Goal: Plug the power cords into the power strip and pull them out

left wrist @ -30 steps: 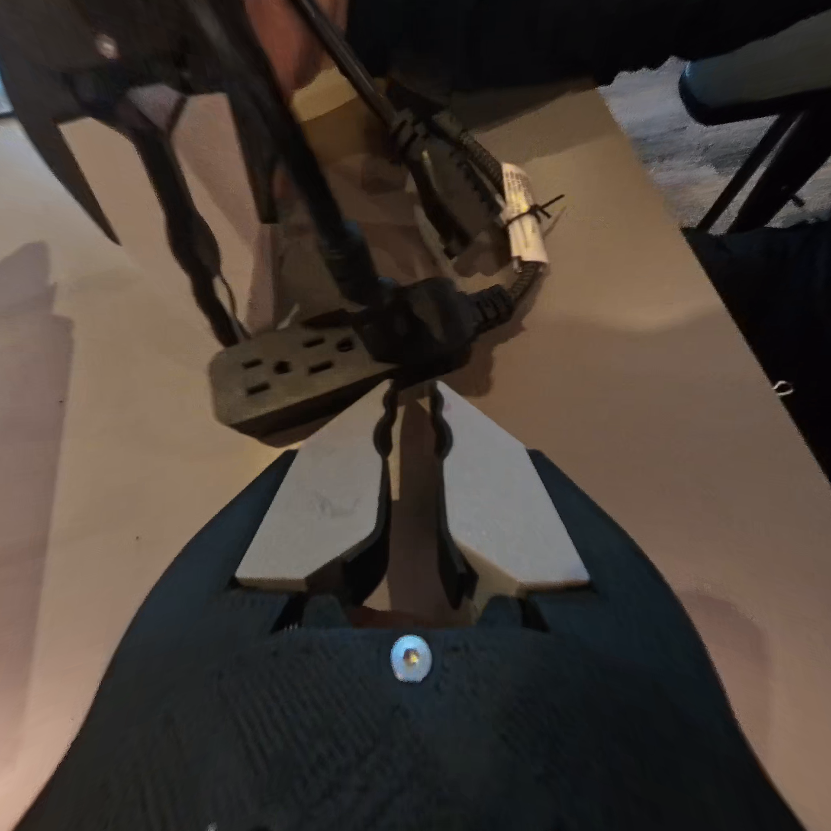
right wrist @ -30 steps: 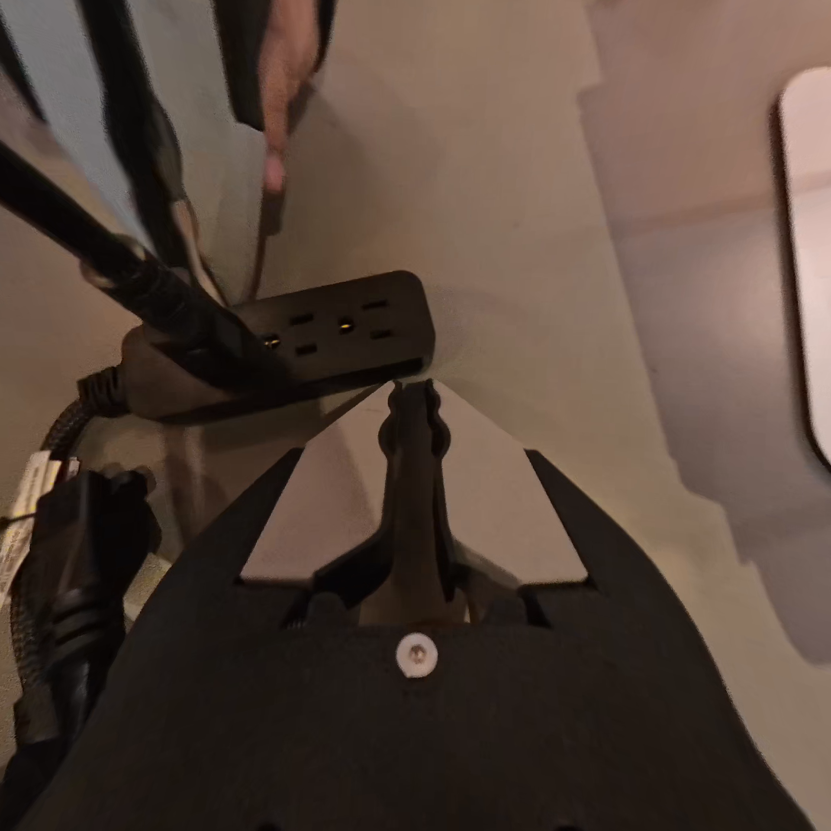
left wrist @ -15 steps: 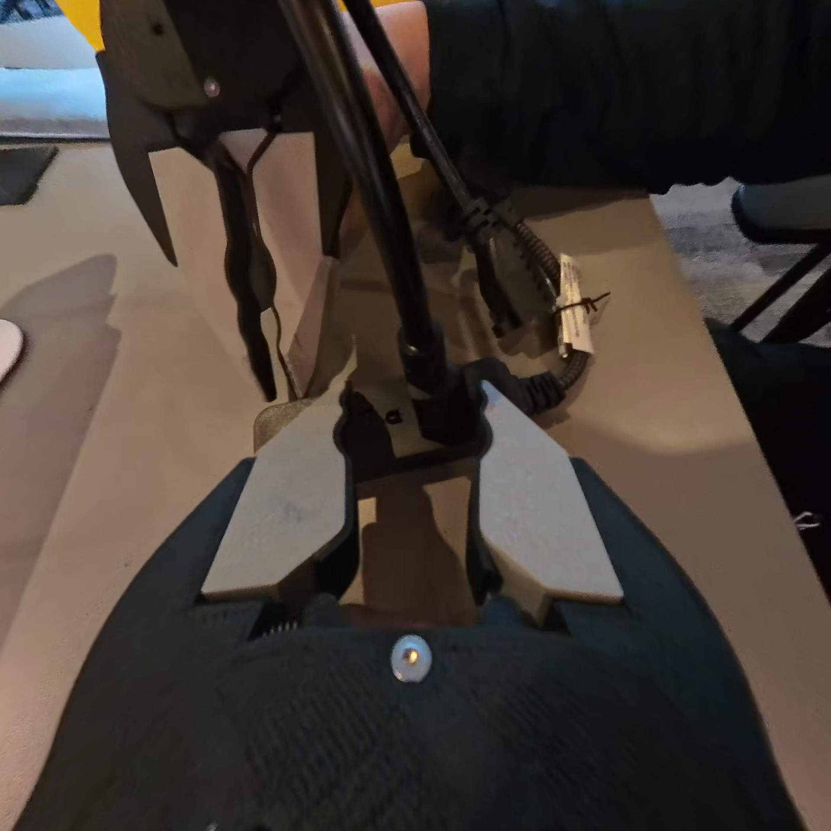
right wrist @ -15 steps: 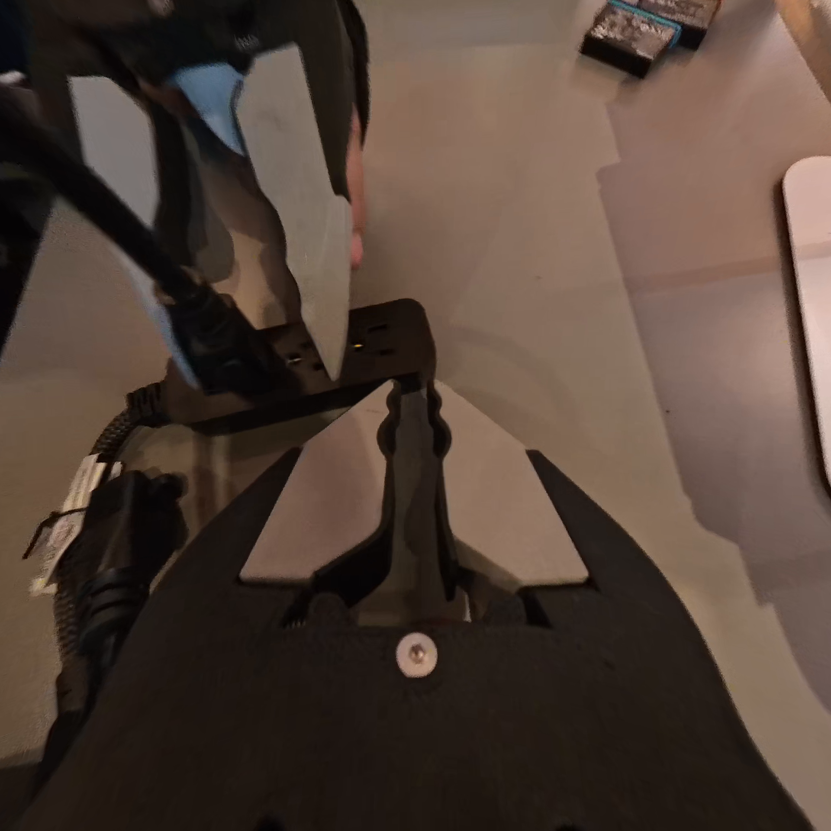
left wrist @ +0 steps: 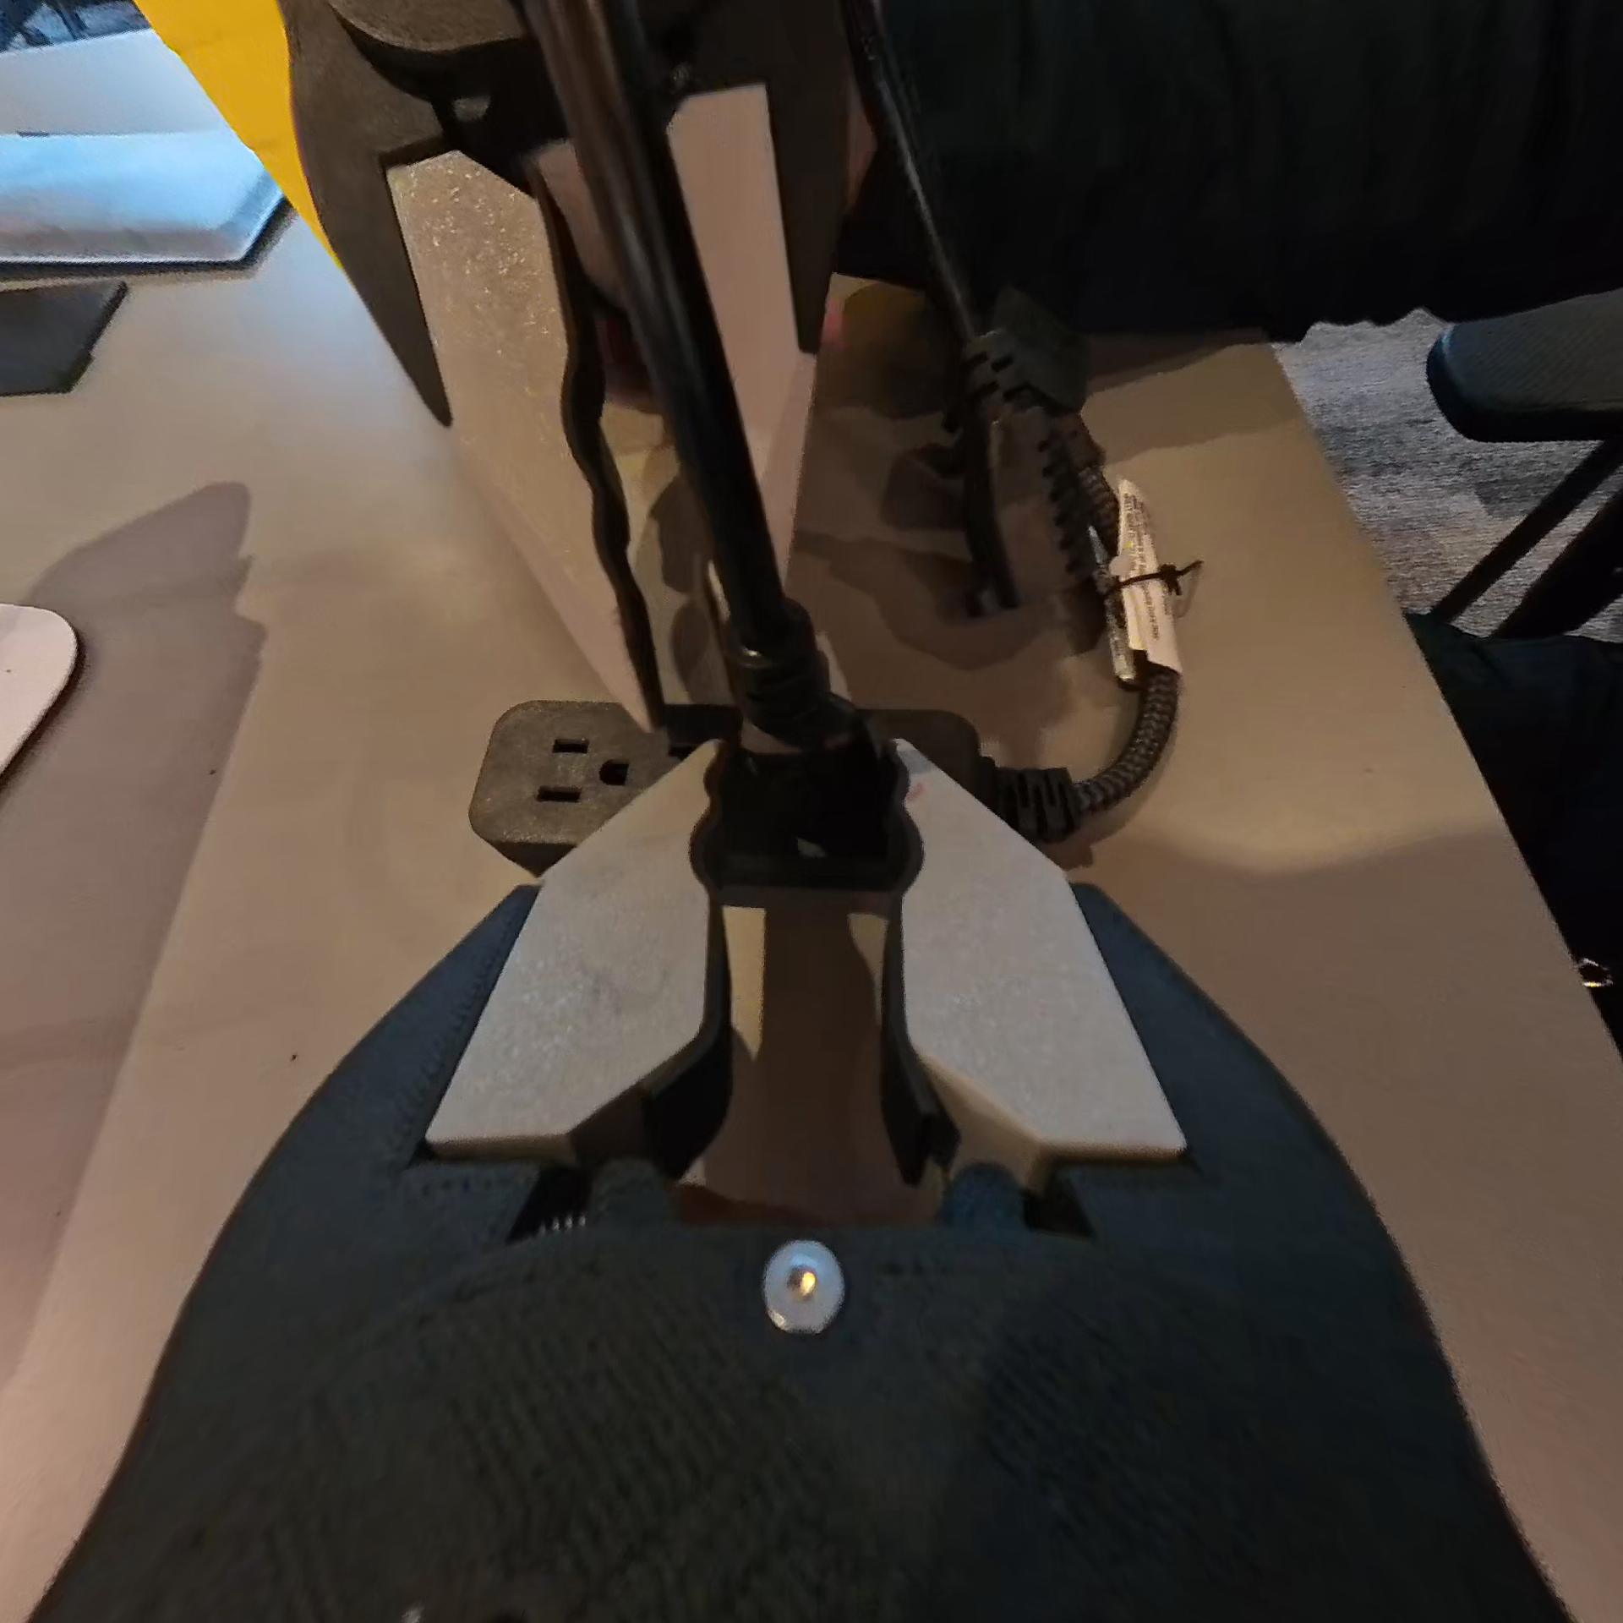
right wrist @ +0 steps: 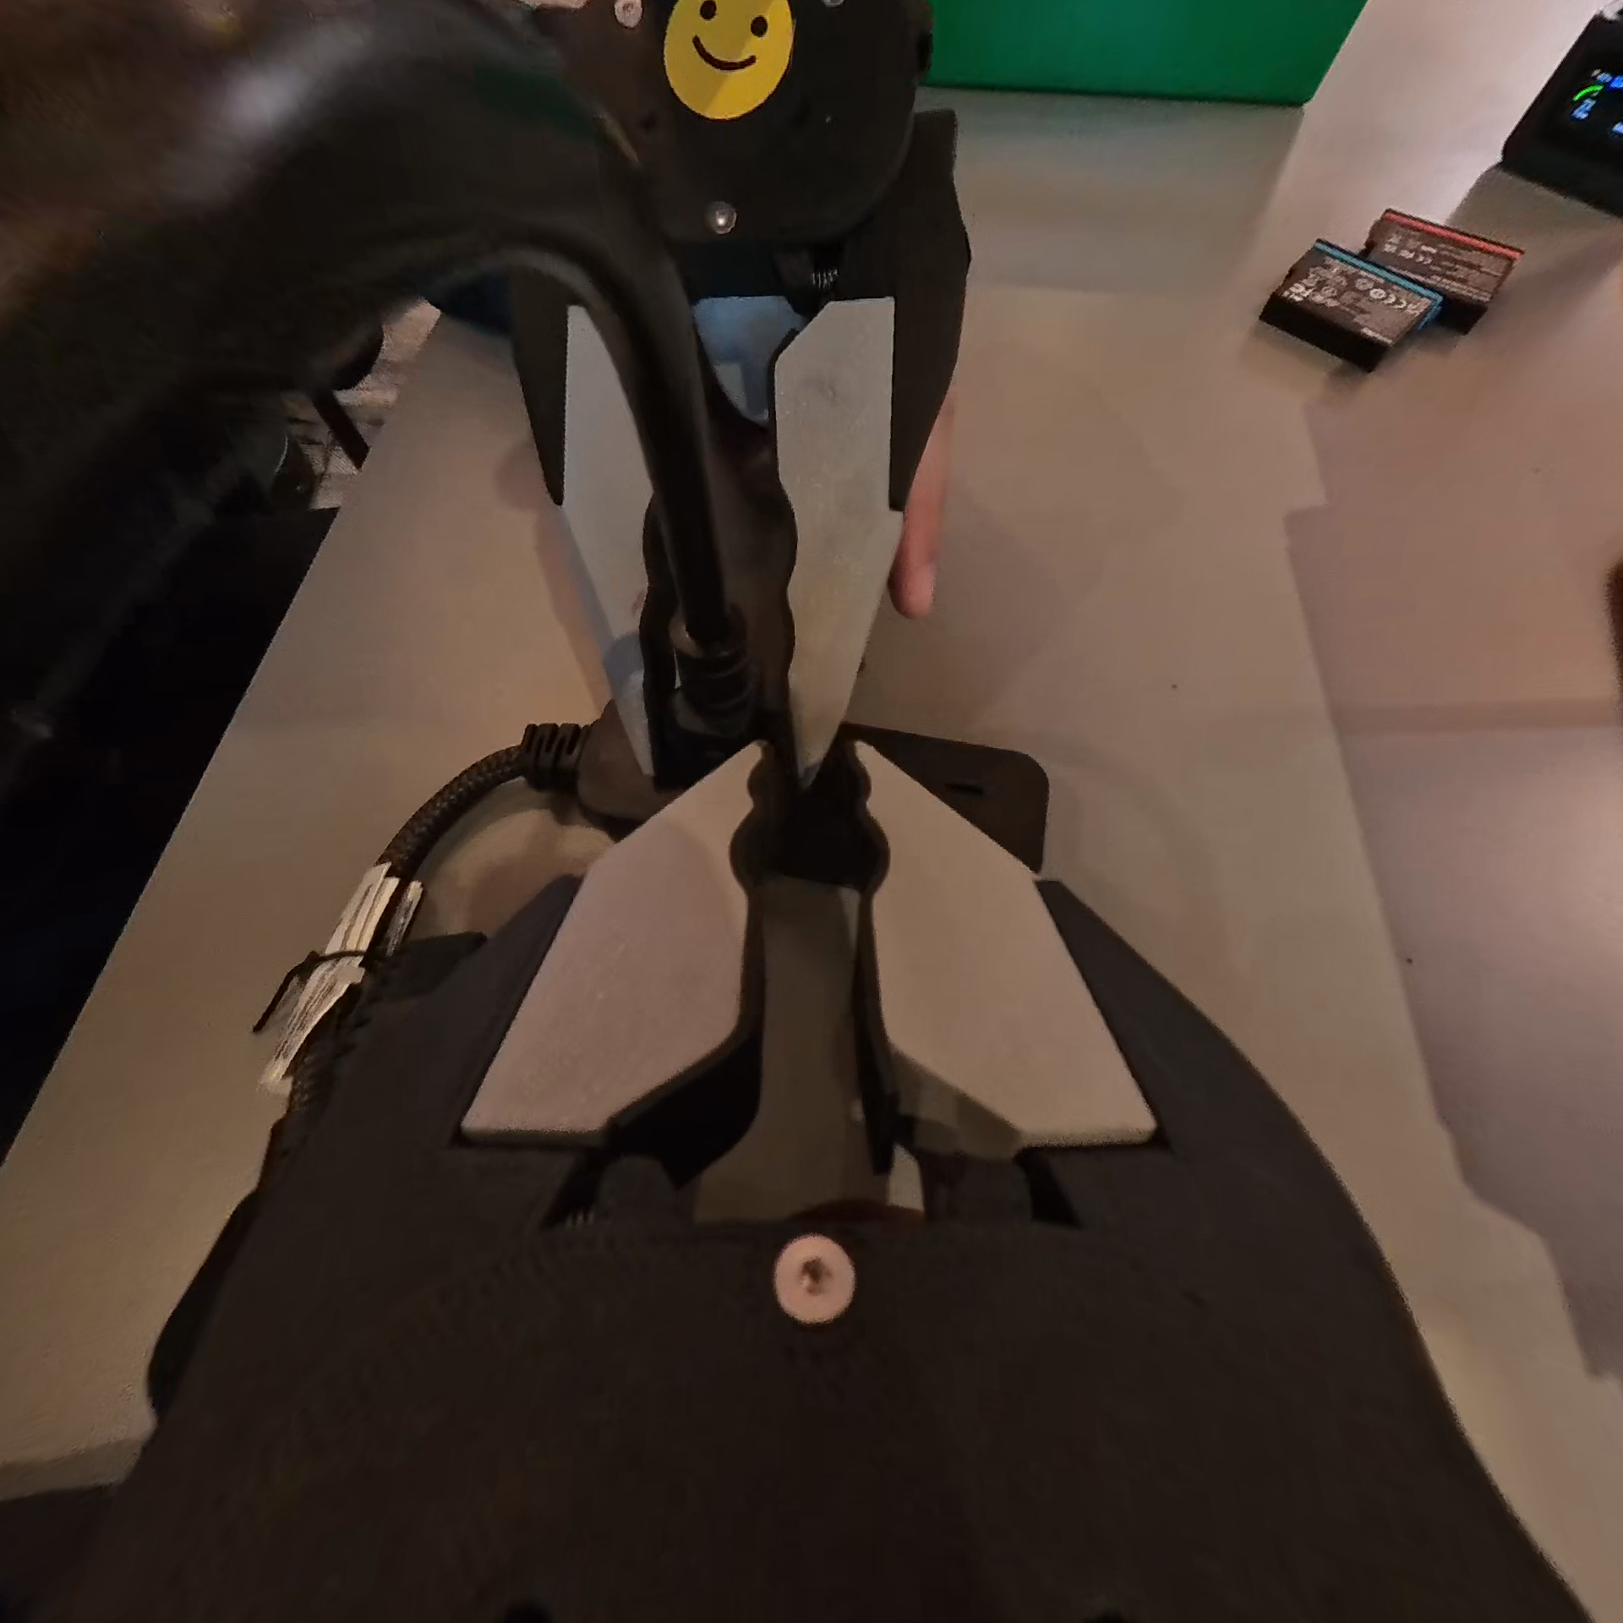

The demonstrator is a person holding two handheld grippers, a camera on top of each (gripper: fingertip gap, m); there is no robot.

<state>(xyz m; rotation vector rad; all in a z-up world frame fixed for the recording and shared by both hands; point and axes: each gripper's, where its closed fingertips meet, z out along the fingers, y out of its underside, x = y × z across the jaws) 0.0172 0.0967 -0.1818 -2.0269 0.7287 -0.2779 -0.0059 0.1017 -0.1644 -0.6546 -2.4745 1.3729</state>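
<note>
A black power strip [left wrist: 553,782] lies flat on the tan table [left wrist: 263,966]. A black plug [left wrist: 804,764] stands in its middle socket, and its cord [left wrist: 703,439] rises straight up. My left gripper [left wrist: 804,790] is shut on this plug from the sides. In the right wrist view the left gripper [right wrist: 724,755] comes down from above around the plug [right wrist: 711,694]. My right gripper [right wrist: 808,773] is shut and empty, with its tips against the strip [right wrist: 984,790] next to the plug. A second black plug [left wrist: 1027,492] lies loose on the table behind.
The strip's braided cord [left wrist: 1133,746], with a white tag [left wrist: 1142,597], curls to the right near the table edge. Small black packs [right wrist: 1388,290] lie far right. A white object [left wrist: 26,676] sits at the left edge. A dark sleeve [left wrist: 1229,132] hangs over the far side. My left and right fingertips are right by each other. Both grippers' tips are roughly 25 cm from the white object [left wrist: 26,676].
My left gripper opened, moved forward over the plug and closed on it. The right gripper moved in until its tips met the strip. The strip now lies level and square to me.
</note>
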